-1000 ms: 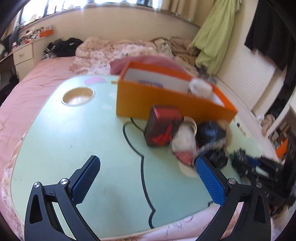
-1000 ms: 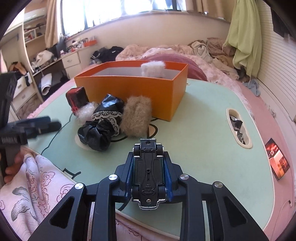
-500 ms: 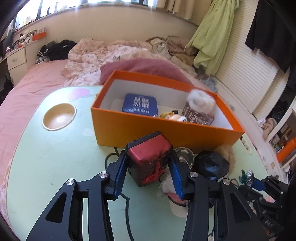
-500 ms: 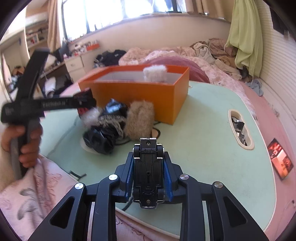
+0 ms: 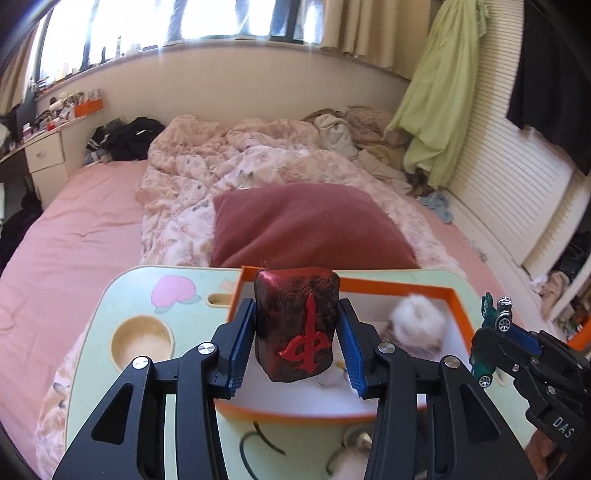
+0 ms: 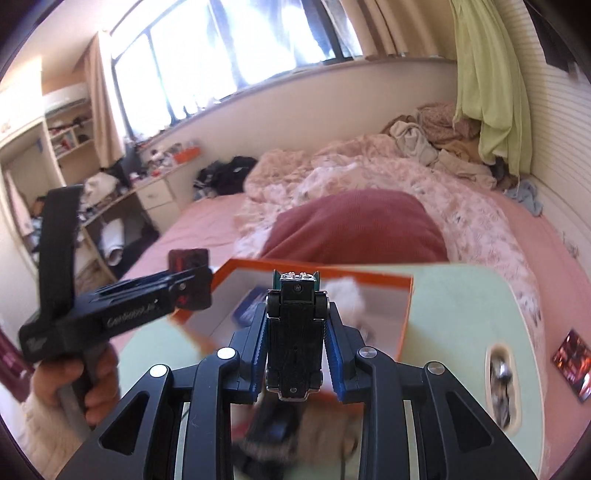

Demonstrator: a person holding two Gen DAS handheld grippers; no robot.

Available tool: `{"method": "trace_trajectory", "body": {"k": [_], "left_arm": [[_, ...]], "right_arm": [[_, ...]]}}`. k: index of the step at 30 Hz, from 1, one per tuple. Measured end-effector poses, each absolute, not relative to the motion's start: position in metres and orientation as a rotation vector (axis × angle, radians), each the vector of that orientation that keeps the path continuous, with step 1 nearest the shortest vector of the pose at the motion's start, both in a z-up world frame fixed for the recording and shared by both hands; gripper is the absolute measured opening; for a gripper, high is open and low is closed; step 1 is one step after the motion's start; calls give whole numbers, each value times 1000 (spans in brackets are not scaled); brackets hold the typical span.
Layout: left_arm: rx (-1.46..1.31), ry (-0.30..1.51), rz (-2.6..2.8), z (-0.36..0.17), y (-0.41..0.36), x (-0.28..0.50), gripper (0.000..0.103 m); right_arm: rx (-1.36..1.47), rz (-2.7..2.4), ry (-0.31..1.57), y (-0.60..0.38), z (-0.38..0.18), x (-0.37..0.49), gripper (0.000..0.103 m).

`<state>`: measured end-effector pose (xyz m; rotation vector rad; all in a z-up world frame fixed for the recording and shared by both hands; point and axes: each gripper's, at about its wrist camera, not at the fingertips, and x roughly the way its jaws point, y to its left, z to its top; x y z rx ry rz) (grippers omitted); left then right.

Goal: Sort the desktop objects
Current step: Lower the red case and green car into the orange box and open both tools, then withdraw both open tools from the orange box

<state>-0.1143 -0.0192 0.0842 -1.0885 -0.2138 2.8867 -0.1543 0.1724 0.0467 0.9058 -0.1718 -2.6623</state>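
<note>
Bedroom, green lap table point(image 5: 92, 354) at frame bottom. Left gripper point(image 5: 295, 341) clamps red block point(image 5: 297, 325), upright, over orange box point(image 5: 460, 306) centre-frame. Right gripper point(image 6: 295, 345) clamps toy car point(image 6: 295, 332), long axis toward box just ahead; left nearer.

Both views are lit by strong daylight from the window point(image 5: 207, 18), which is blown out to white w/ glare streaks across the wall below. The room is rendered bright, shadows soft. Heavy fisheye bending is seen at the edges, w/ dark vignette in the corners. In the right wrist view, motion blur is smeared over the orange box point(image 6: 404, 317), the green lap table point(image 6: 461, 314) and items at the bottom; the toy car point(image 6: 295, 332) is kept sharp. The left wrist view is crisper, though the white fluffy item point(image 5: 419, 321) is blurred.
</note>
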Motion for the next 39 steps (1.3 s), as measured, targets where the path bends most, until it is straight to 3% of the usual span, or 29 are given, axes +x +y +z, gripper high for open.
{"method": "trace_trajectory", "body": {"k": [2,4,8,11,15,22,25,26,28,29,33,39], "left_arm": [[-1141,-232,2916,74,-24,-122,52],[-1186,-299,2875,61,-31,-125,66],[-1158,-303,2890,50,-36,-111,81],[-1280,-422,2767,26,-42,-107,81],[-1221,-657,2686,9,-56,-93,84],[-1158,-352,2843,30,-33,-81,84],[-1031,-370,2906,48,-40,-69,84],[-1004,-390,2897,52,-41,-64,84],[-989,-369,2868,62,-38,-49,84],[-999,-331,2865,64,-35,-43,84],[-1132,-124,2786,46,-13,-9,84],[-1337,-115,2695,7,-2,10,84]], "right_arm": [[994,-2647,-218,171,36,-176,28],[1043,-2654,-234,172,25,-185,37],[1070,-2678,-204,174,9,-182,50],[1058,-2696,-122,174,2,-175,53],[1052,-2694,-49,175,0,-168,53],[1038,-2710,1,183,-1,-163,53],[965,-2715,-61,188,8,-147,54],[928,-2739,-71,190,13,-139,56],[887,-2774,-78,194,19,-119,79],[877,-2779,-76,193,20,-108,80],[911,-2775,9,190,12,-65,80],[1111,-2695,67,187,-23,-41,80]]}}
